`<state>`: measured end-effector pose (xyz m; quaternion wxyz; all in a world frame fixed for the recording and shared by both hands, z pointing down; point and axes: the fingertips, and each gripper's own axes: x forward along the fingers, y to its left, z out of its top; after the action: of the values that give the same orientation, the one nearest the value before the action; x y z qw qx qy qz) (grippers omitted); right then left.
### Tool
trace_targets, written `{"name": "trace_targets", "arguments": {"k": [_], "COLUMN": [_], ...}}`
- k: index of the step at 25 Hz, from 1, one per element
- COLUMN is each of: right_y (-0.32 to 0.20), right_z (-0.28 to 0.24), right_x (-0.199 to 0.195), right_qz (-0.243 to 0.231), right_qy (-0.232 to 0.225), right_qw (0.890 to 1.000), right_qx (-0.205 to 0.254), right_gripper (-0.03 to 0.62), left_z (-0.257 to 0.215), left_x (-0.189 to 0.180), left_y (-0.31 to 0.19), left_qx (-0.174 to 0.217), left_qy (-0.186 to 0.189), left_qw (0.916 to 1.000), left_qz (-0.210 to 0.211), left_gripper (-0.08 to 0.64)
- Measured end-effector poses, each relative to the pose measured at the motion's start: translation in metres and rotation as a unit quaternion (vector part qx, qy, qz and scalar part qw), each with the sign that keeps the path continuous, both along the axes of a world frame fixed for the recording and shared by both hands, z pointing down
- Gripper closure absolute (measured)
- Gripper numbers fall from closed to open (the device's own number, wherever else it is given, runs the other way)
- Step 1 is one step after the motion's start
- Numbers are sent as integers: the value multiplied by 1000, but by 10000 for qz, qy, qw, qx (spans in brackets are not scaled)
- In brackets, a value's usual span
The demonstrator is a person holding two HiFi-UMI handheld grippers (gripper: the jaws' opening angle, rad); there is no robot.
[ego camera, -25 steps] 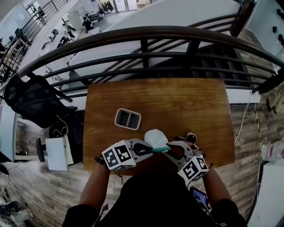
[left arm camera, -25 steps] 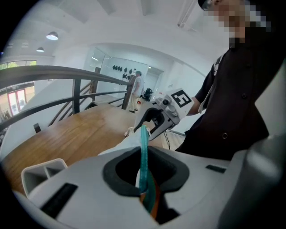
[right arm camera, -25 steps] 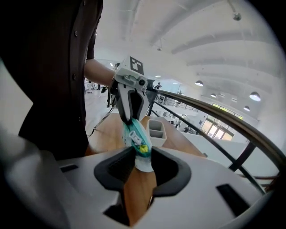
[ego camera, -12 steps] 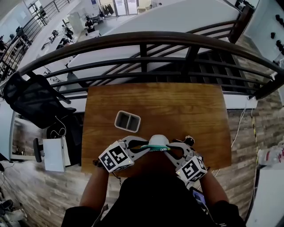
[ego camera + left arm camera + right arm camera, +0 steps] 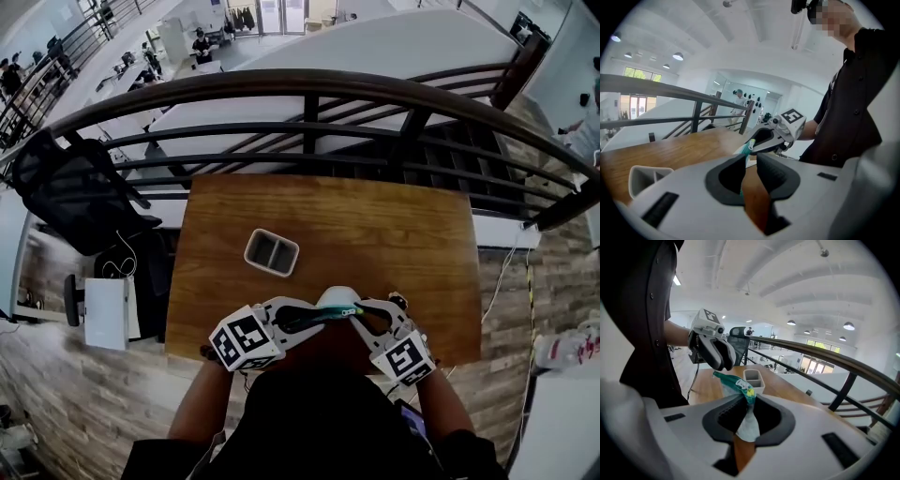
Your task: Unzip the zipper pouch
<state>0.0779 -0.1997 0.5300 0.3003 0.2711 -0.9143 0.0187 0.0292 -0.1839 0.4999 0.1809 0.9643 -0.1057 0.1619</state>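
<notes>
A white zipper pouch [image 5: 337, 298] with a teal zipper edge hangs just above the near table edge, stretched between both grippers. My left gripper [image 5: 312, 318] pinches its left end. In the left gripper view the jaws [image 5: 749, 161] stand nearly together with the teal strip [image 5: 748, 146] running out from between them. My right gripper [image 5: 355, 313] holds the right end. In the right gripper view its jaws [image 5: 750, 401] are shut on the white fabric [image 5: 747, 426], and the teal zipper [image 5: 731, 379] with a yellow-green end runs toward the left gripper [image 5: 712, 347].
A grey two-compartment tray [image 5: 272, 251] stands on the wooden table [image 5: 394, 234], left of centre. Dark metal railings [image 5: 309, 112] run along the table's far side. The person's torso is close against the near edge.
The pouch has dropped from a raised, rounded shape to a flatter one pulled between the grippers. The right gripper has closed onto its end. Both grippers shifted slightly.
</notes>
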Motion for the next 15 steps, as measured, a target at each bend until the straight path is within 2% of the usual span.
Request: {"name": "trace_targets", "arguments": {"k": [4, 9, 13, 15], "right_y": [-6, -15, -21, -21], "right_z": [-10, -10, -11, -13], "right_x": [1, -3, 4, 4], "right_qz": [194, 360, 641, 652], "right_qy": [-26, 266, 235, 195], "right_qw": [9998, 9987, 9976, 9976], "right_qx": [98, 259, 152, 158], "right_gripper": [549, 549, 551, 551], "left_z": [-3, -4, -38, -40], "left_x": [16, 5, 7, 8], "left_y": [-2, -26, -23, -25], "left_qx": [-318, -808, -1215, -1411], "left_qy": [136, -36, 699, 920], "left_qw": [9992, 9909, 9850, 9803], "left_qz": [-206, -1075, -1004, -1033], "left_gripper": [483, 502, 502, 502]}}
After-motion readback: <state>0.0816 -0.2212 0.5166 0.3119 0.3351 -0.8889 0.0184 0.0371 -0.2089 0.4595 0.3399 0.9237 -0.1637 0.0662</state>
